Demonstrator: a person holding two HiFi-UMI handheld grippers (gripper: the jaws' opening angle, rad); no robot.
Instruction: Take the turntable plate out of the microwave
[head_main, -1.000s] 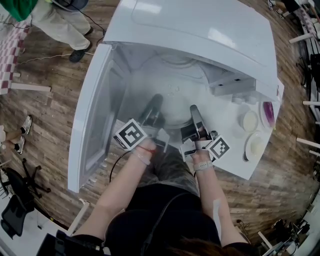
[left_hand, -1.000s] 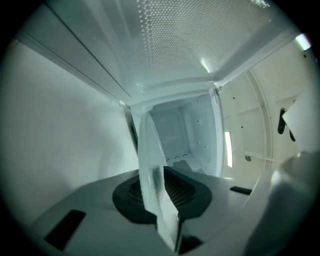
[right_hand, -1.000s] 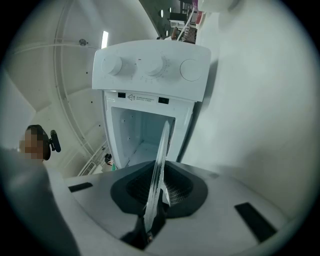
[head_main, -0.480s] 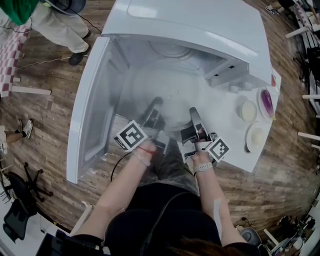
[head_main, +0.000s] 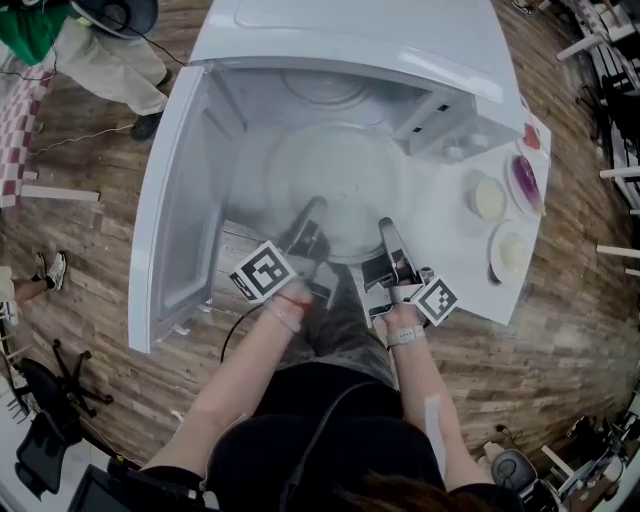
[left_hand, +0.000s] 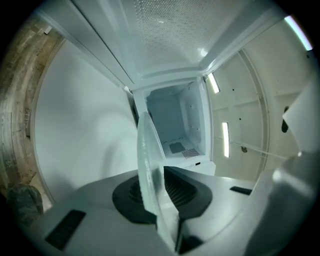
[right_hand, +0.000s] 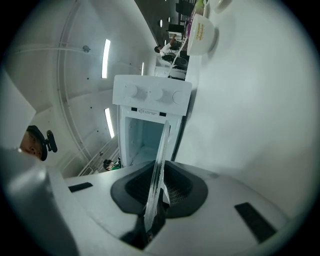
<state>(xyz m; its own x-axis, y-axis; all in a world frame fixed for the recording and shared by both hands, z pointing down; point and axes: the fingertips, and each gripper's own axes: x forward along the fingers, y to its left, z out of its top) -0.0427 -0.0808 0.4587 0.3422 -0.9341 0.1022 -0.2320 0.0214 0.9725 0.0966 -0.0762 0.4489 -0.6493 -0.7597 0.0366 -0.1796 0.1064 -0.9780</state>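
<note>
Head view: a person stands at the open microwave (head_main: 350, 40), door (head_main: 175, 200) swung left. The glass turntable plate (head_main: 330, 180) lies level in the cavity mouth, its near rim at the front edge. The left gripper (head_main: 314, 206) and the right gripper (head_main: 386, 222) each pinch that rim, side by side, with the glass clamped edge-on between both pairs of jaws. Three bowls (head_main: 488, 197) sit on the white surface right of the microwave.
</note>
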